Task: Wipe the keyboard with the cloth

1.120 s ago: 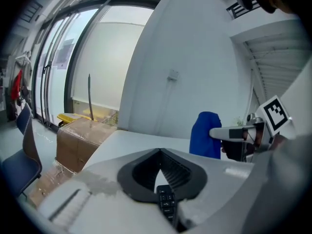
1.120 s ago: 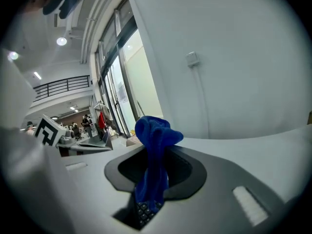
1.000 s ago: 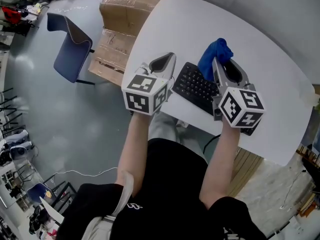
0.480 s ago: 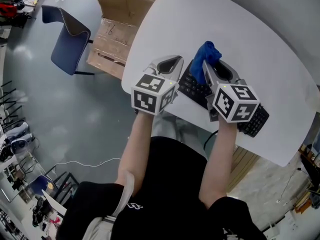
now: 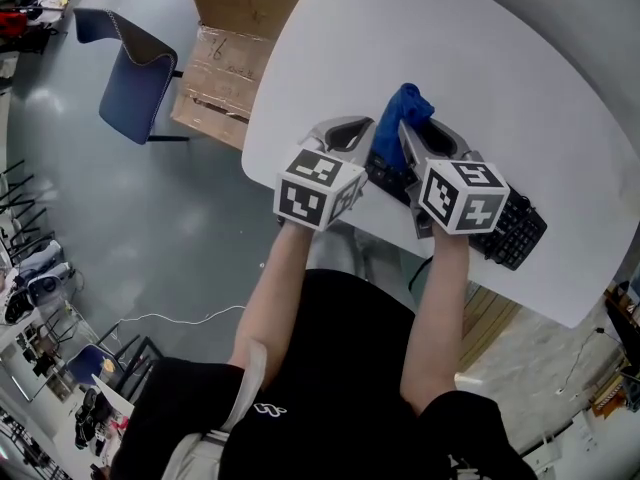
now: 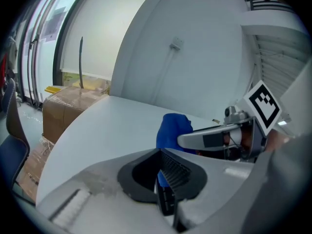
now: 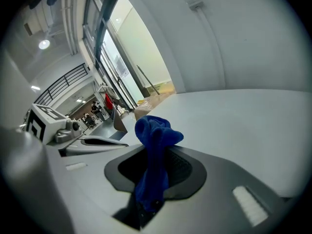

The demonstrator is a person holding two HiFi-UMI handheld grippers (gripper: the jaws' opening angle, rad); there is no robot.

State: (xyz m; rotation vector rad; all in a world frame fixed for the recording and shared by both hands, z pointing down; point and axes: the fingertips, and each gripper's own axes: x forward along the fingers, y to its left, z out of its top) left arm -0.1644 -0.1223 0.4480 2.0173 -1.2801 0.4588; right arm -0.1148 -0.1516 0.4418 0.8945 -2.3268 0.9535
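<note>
A black keyboard lies near the front edge of the white table; the grippers hide its middle. My right gripper is above it, shut on a bunched blue cloth that sticks up past the jaws. In the right gripper view the cloth hangs from the closed right gripper. My left gripper is at the keyboard's left end. In the left gripper view its jaws are closed on a thin black edge, apparently the keyboard. The cloth shows just beyond.
Cardboard boxes and a blue chair stand on the grey floor left of the table. The table's rounded left edge runs just by the left gripper. A cable socket is on the white wall behind.
My right gripper has carried the cloth leftward along the keyboard, closer to the left gripper. More of the keyboard's right end is uncovered. The left gripper has kept its hold.
</note>
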